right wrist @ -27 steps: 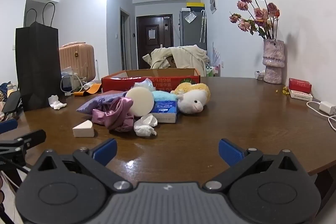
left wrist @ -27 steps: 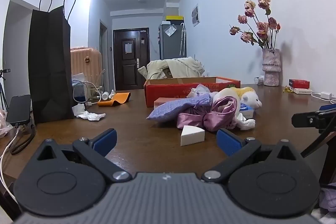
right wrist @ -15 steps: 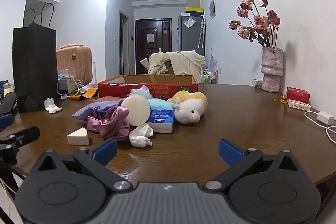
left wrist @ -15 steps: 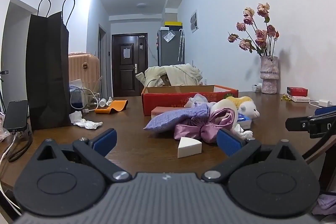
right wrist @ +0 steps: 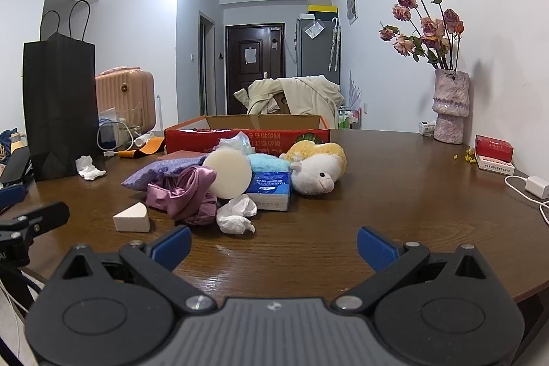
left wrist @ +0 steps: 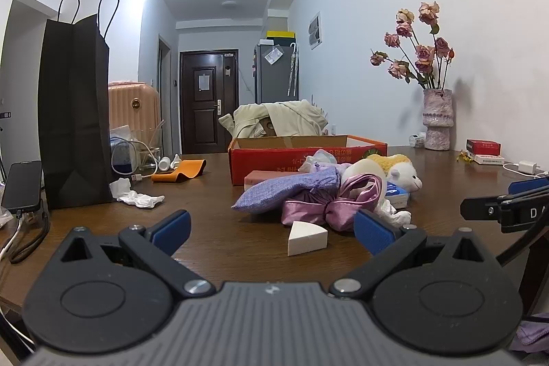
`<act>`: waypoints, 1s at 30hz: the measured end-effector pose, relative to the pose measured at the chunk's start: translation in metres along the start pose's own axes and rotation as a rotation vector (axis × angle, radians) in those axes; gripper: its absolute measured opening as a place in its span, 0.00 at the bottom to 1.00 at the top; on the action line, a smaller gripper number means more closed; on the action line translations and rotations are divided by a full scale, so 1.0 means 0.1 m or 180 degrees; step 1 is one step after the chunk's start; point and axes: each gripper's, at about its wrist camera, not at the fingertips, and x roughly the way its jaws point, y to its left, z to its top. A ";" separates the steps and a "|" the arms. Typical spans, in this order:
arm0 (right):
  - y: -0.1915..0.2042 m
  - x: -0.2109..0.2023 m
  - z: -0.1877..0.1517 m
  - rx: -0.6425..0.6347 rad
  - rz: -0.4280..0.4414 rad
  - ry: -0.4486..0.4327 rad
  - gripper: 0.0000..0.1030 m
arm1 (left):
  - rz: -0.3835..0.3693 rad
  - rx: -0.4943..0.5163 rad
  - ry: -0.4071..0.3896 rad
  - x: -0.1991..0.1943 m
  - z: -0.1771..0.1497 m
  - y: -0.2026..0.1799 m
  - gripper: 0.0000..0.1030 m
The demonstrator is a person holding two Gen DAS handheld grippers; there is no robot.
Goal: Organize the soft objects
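A heap of soft things lies mid-table in front of a red cardboard box [right wrist: 247, 134]: a lilac pouch [left wrist: 288, 191], a pink satin cloth [right wrist: 187, 194], a round cream sponge [right wrist: 229, 173], a blue tissue pack [right wrist: 271, 186], a crumpled tissue [right wrist: 236, 215] and a plush sheep [right wrist: 317, 172]. A white wedge sponge [left wrist: 307, 239] sits nearest the table's front. My left gripper [left wrist: 271, 228] is open and empty, hovering short of the wedge. My right gripper [right wrist: 272, 246] is open and empty over bare wood, short of the heap.
A tall black paper bag [left wrist: 73, 112] stands at the left, with a phone [left wrist: 22, 186], cables and a crumpled tissue [left wrist: 137, 196] beside it. A vase of dried roses [right wrist: 449, 105], a red packet [right wrist: 494, 148] and a white charger [right wrist: 535, 187] occupy the right side.
Both views shifted a little: the left gripper's view tilted up slightly, so the heap sits lower in frame. Both grippers stayed open and empty.
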 end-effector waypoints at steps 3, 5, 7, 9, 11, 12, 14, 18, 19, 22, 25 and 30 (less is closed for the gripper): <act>0.01 0.00 0.00 -0.0004 0.0006 -0.0001 1.00 | 0.0002 -0.0002 -0.0002 0.00 0.00 0.00 1.00; 0.01 0.00 0.00 -0.0006 0.0011 0.0000 1.00 | 0.0000 0.0002 -0.0001 0.00 0.00 0.00 1.00; 0.01 0.00 0.00 -0.0004 0.0015 0.0003 1.00 | -0.0001 -0.0001 -0.0001 0.00 0.00 0.00 1.00; 0.02 0.01 0.00 -0.0007 0.0016 0.0007 1.00 | -0.0002 -0.0001 -0.0001 0.00 0.00 0.00 1.00; 0.02 0.01 0.00 -0.0008 0.0020 0.0009 1.00 | -0.0001 -0.0001 -0.0001 0.00 0.00 0.00 1.00; 0.02 0.01 0.00 -0.0005 0.0022 0.0012 1.00 | 0.0000 0.0001 -0.0001 0.00 0.00 0.00 1.00; 0.03 0.01 0.00 -0.0006 0.0032 0.0017 1.00 | -0.0004 0.0003 -0.0002 0.00 0.00 0.00 1.00; 0.03 0.02 -0.01 -0.0007 0.0042 0.0026 1.00 | -0.0002 0.0000 0.0006 -0.01 -0.01 0.00 1.00; 0.03 0.02 -0.01 -0.0006 0.0043 0.0027 1.00 | 0.0000 0.0004 0.0005 0.00 -0.01 0.00 1.00; 0.03 0.02 -0.01 -0.0004 0.0049 0.0033 1.00 | -0.0003 0.0007 0.0007 -0.01 -0.02 0.00 1.00; 0.03 0.03 -0.01 -0.0005 0.0055 0.0048 1.00 | -0.0004 0.0005 0.0006 -0.01 -0.02 0.00 1.00; 0.03 0.03 -0.02 -0.0005 0.0055 0.0049 1.00 | -0.0005 0.0008 0.0005 -0.01 -0.02 0.00 1.00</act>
